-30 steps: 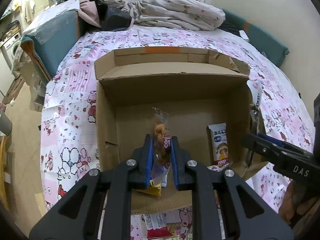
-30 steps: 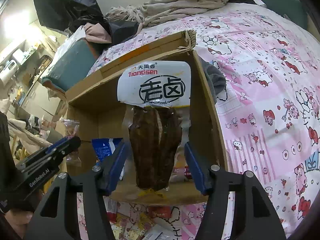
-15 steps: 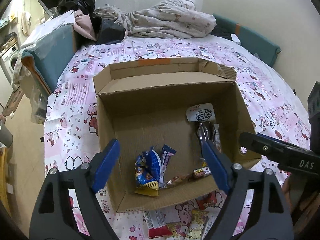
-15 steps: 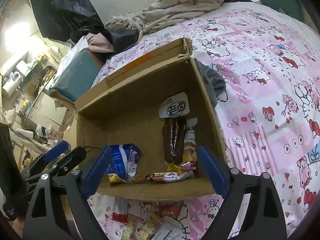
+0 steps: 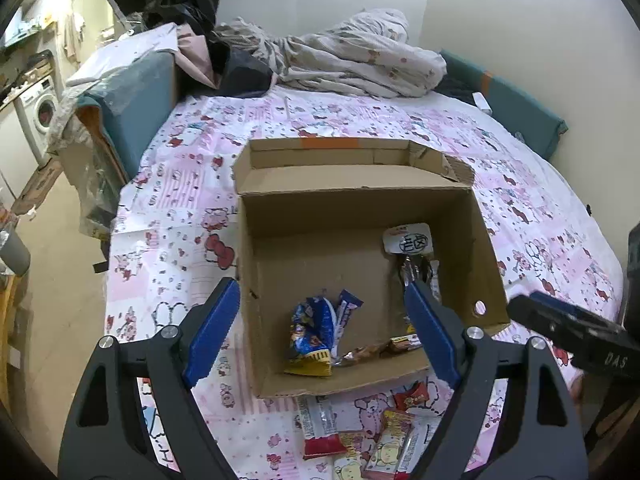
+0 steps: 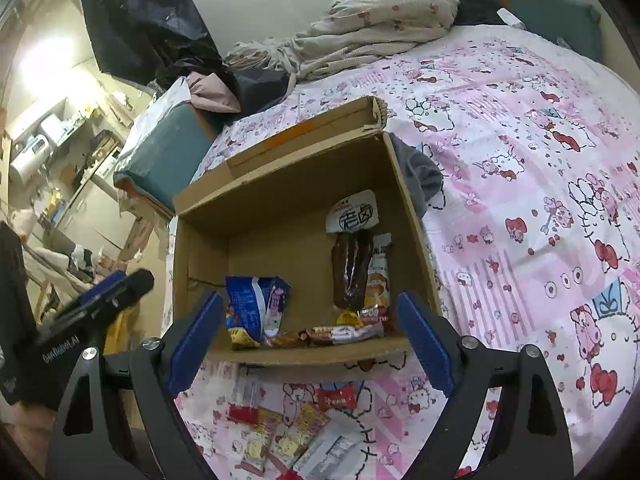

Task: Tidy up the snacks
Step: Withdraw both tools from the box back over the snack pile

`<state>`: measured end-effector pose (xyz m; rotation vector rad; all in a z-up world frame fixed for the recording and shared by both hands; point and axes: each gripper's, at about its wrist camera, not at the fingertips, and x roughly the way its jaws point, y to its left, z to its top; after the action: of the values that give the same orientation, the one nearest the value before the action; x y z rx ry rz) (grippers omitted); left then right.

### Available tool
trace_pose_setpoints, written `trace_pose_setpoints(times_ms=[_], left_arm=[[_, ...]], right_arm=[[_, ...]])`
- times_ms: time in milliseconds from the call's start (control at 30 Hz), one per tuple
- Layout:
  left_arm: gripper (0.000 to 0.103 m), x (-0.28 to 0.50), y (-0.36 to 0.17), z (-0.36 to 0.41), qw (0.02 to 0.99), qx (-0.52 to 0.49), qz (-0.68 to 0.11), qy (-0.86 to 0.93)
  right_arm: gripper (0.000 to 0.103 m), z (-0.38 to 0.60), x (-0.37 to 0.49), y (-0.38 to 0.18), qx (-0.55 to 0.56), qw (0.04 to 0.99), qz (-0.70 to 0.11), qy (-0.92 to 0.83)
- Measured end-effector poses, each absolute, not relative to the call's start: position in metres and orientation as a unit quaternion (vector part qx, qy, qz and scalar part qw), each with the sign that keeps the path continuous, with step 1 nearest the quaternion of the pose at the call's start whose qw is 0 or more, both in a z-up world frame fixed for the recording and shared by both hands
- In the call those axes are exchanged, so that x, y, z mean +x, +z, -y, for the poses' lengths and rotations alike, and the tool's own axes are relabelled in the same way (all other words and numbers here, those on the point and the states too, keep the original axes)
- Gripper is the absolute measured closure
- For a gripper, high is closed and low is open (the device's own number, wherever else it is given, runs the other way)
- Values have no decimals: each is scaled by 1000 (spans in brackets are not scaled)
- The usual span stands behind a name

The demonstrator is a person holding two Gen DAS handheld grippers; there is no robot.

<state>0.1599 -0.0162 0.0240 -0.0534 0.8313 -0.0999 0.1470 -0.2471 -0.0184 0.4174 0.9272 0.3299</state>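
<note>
— Two grippers are hanging over a bed [image 5: 192,184] that is wearing a pink cartoon-cat sheet, with a crumpled quilt [image 5: 352,60] lying bunched at its far end. What is sitting in the middle?

— An open cardboard box [image 5: 476,240] is resting on the sheet, its far flap folded outward. Inside it, a dark meat snack with a white header [image 6: 352,264] is lying along the right wall, on top of a paler packet [image 6: 380,276]. A blue crinkled bag [image 5: 310,330] is slumping near the front wall, with a slim white-and-purple bar [image 5: 346,312] leaning against it, and a brown twisted-pastry packet [image 6: 340,334] is lying flat along the front edge.

— And outside the box?

— Several more snack packets [image 5: 384,436] are lying loose on the sheet just in front of the box: a small red sachet [image 6: 338,396], a red-and-clear wrapper [image 5: 320,428], and some yellow cartoon-printed ones.

— What are the grippers doing?

— Left gripper [image 5: 320,328] is standing wide apart, blue pads bare, gripping nothing; its jaws have just been opening, and nothing is lying between them but the view down into the box. Right gripper [image 6: 312,328] is likewise spread wide and carrying nothing, having also just been opening. Each one is showing at the edge of the other's camera.
</note>
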Motion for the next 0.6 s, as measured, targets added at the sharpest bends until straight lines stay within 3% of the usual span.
trace_pose_setpoints(times_ms=[233,600], left_arm=[[5,145,26,8,909,-47,-410,-58],[5,115,10,2,887,-60,-457,-35]], right_arm=[[11,248,128,-21,210,850,-455,161],[11,252,99,-39,236,819,-499,155]])
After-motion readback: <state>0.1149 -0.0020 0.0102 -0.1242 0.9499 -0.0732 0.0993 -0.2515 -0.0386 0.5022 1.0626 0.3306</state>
